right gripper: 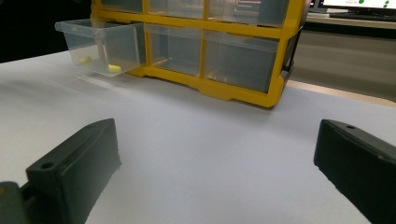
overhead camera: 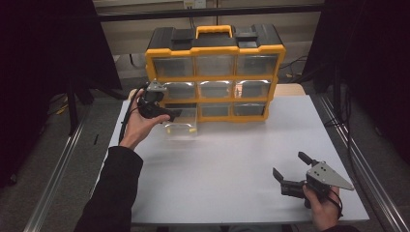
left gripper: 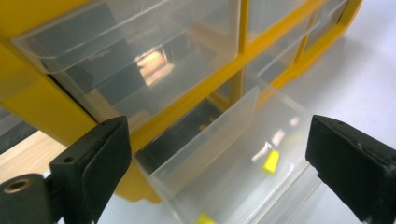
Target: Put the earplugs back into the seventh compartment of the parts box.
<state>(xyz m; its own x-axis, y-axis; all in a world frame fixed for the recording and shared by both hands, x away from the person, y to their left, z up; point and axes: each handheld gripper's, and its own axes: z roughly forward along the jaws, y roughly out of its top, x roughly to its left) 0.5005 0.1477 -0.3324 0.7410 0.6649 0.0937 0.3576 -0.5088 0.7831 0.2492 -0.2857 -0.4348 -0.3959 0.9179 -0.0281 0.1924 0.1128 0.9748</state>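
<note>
- High view: the drawer point(overhead camera: 181, 126) sticks out of the bottom-left bay of the yellow cabinet point(overhead camera: 215, 72), which stands at the far edge of the table point(overhead camera: 232, 159). The left gripper point(overhead camera: 170, 115) hovers just at the drawer's left side.
- Left gripper: jaws spread wide and released, pads off the drawer, nothing clamped between them.
- Right gripper point(overhead camera: 290, 169): jaws apart and empty, resting low over the near right of the table, well apart from the cabinet.
- Handling, as a judgement: the drawer looks like thin clear plastic, so light, fairly stiff, and smooth enough to slip under the pads. It slides on the cabinet's rails, so a skewed push may jam it.
- Where to hold: the front lip or front wall is the best spot; a pinch on a side wall could flex it.
- Left gripper view: looks down into the drawer point(left gripper: 224, 163) and shows yellow bits point(left gripper: 271, 162) on its floor, with the closed drawer above reflecting light.
- Right gripper view: shows the drawer point(right gripper: 100, 46) from the side, so how far it juts from the cabinet point(right gripper: 201, 46) is plain, and two yellow bits point(right gripper: 114, 68) sit inside.
</note>
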